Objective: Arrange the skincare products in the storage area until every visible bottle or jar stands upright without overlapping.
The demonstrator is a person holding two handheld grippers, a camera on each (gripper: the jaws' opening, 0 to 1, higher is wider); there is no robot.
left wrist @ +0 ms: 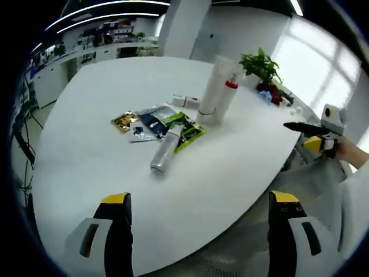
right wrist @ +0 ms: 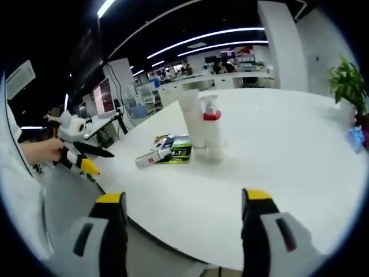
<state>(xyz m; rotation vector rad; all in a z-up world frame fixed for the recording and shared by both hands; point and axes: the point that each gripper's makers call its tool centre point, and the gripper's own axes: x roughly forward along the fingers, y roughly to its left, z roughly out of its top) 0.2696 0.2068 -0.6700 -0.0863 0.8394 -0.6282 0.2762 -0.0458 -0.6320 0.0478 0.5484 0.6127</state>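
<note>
Standing off the table, I hold both grippers open and empty. Ahead of my left gripper two tubes stand upright; the bottle lies flat on sachets, needing righting next.

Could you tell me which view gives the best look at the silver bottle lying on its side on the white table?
The left gripper view: the silver bottle lying on its side shows full length, resting across flat sachets. In the right gripper view it appears smaller, foreshortened.

no legible text, labels too small to read
</note>
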